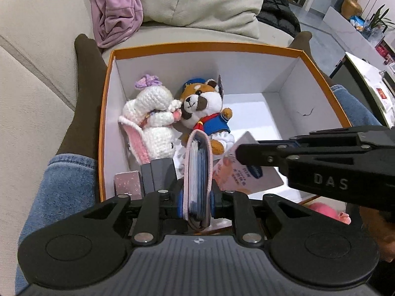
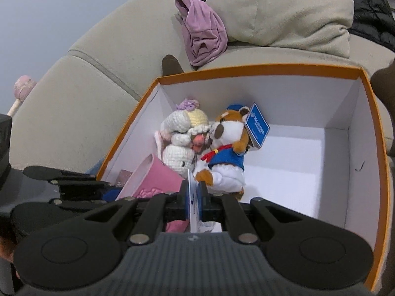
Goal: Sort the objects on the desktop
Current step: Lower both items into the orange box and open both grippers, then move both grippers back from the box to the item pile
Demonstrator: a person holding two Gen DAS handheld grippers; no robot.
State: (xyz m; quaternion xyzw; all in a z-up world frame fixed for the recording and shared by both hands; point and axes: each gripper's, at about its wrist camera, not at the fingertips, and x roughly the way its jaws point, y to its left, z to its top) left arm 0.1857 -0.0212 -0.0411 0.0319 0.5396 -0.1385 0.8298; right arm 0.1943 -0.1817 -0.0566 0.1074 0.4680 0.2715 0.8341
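An orange-rimmed white box (image 1: 205,46) rests on a person's lap. Inside lie a white crochet bunny (image 1: 153,120) and a brown plush dog in a blue jacket (image 1: 205,108). My left gripper (image 1: 197,172) is shut on a pink card holder (image 1: 198,170) held upright over the box's near edge. My right gripper (image 2: 193,192) is shut on a thin white card packet (image 2: 195,197), seen in the left view as a pink-and-white packet (image 1: 237,170). The right view also shows the box (image 2: 271,70), bunny (image 2: 180,138), dog (image 2: 227,153) and pink holder (image 2: 153,180).
The box sits between jeans-clad legs (image 1: 69,172) on a beige sofa (image 1: 37,49) with a cushion (image 1: 202,0) and a mauve cloth (image 1: 116,7). A pink glittery item (image 1: 128,181) lies in the box's near left corner. A pink object (image 1: 323,209) lies outside the box.
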